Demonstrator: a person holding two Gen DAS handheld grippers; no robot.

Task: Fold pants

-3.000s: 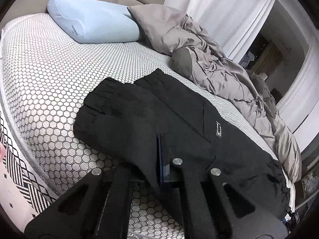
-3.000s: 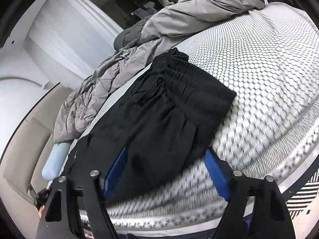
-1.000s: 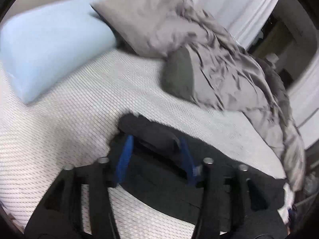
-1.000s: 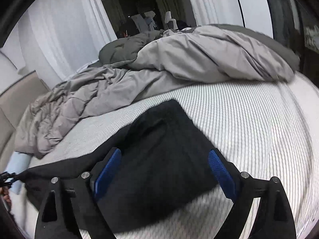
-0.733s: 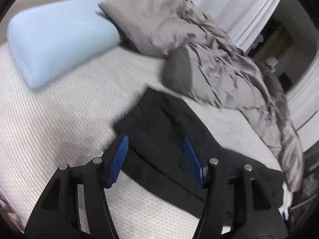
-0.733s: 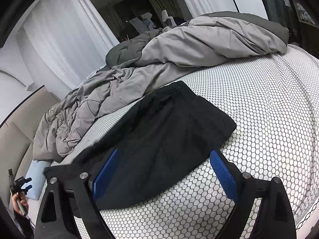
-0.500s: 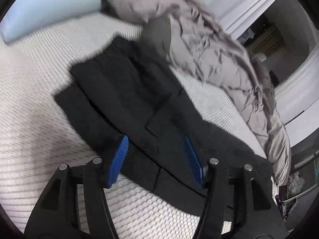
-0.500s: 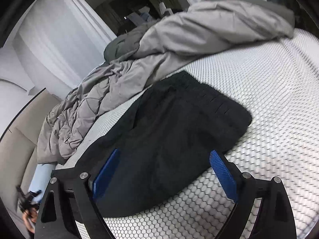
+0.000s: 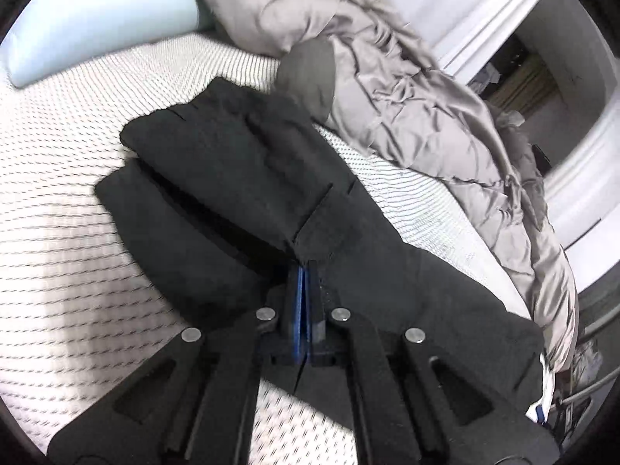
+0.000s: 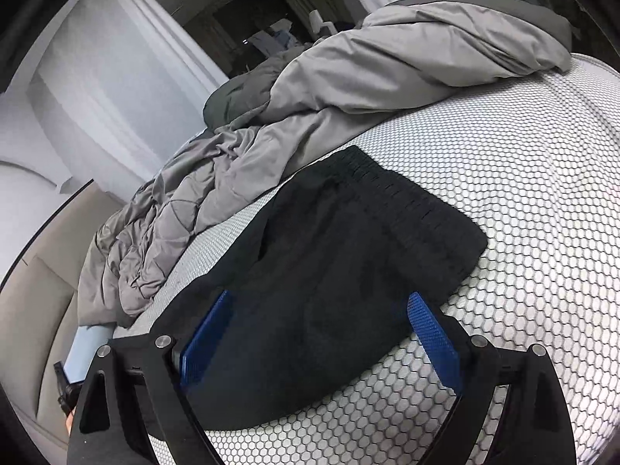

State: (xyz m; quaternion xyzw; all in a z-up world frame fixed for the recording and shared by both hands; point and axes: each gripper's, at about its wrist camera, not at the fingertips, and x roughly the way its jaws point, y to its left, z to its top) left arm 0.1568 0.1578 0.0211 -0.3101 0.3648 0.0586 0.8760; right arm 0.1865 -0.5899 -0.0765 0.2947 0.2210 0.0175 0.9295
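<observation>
Black pants [image 9: 217,178] lie lengthwise on the bed, legs stacked one on the other. In the left wrist view my left gripper [image 9: 304,267] is down on the cloth near a pocket flap at the middle of the legs. Its blue pads are pressed together, and creases in the fabric run into their tips. In the right wrist view the elastic waistband end of the pants [image 10: 348,252] lies between the fingers of my right gripper [image 10: 321,296]. That gripper is open, with its blue pads wide apart on either side of the cloth.
The mattress [image 10: 523,232] has a white honeycomb cover. A crumpled grey duvet [image 9: 407,89] is heaped along the far side, close to the pants. A light blue pillow [image 9: 97,19] lies at the head end. White curtains hang behind the bed.
My left gripper came down along the legs onto the pants, and its jaws went from wide open to shut. The right gripper stayed open over the waistband end.
</observation>
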